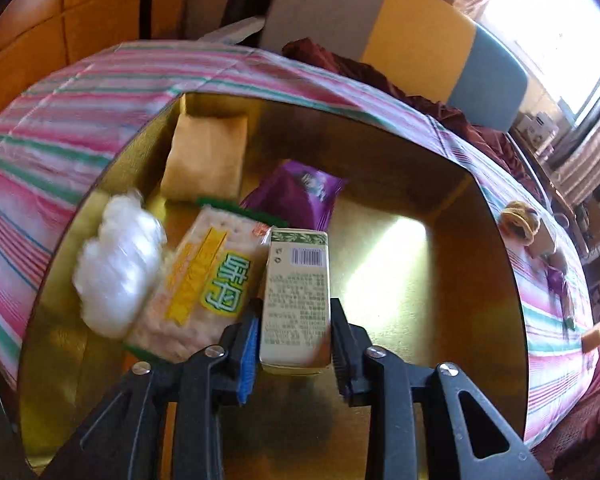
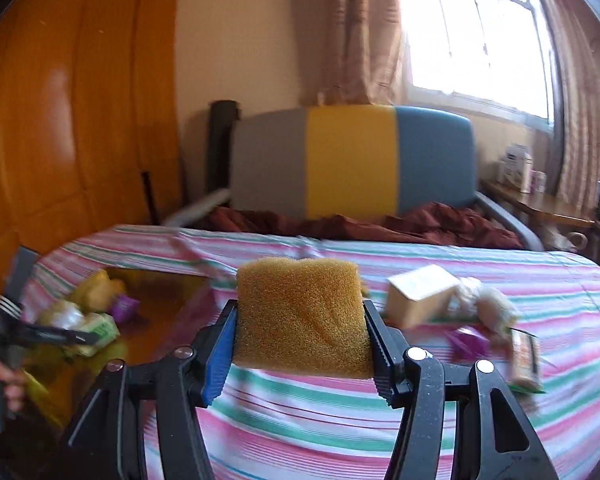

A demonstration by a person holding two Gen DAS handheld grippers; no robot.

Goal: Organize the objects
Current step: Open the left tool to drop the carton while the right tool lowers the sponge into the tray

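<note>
My left gripper [image 1: 294,320] is shut on a small cream carton [image 1: 296,300] with a barcode and holds it inside a gold-lined box [image 1: 440,168]. In the box lie a cracker pack [image 1: 204,280], a white plastic wad [image 1: 118,264], a purple packet [image 1: 296,196] and a tan sponge [image 1: 206,160]. My right gripper [image 2: 302,320] is shut on a yellow sponge [image 2: 304,312] and holds it above the striped cloth [image 2: 300,420]. The box [image 2: 164,312] and the left gripper [image 2: 40,336] show at the left of the right wrist view.
On the striped cloth to the right lie a cream box [image 2: 420,294], a white wad [image 2: 488,304], a purple packet [image 2: 468,340] and a snack pack [image 2: 524,360]. A grey, yellow and blue headboard [image 2: 352,160] and a maroon blanket [image 2: 380,224] are behind. An orange wardrobe [image 2: 68,120] stands left.
</note>
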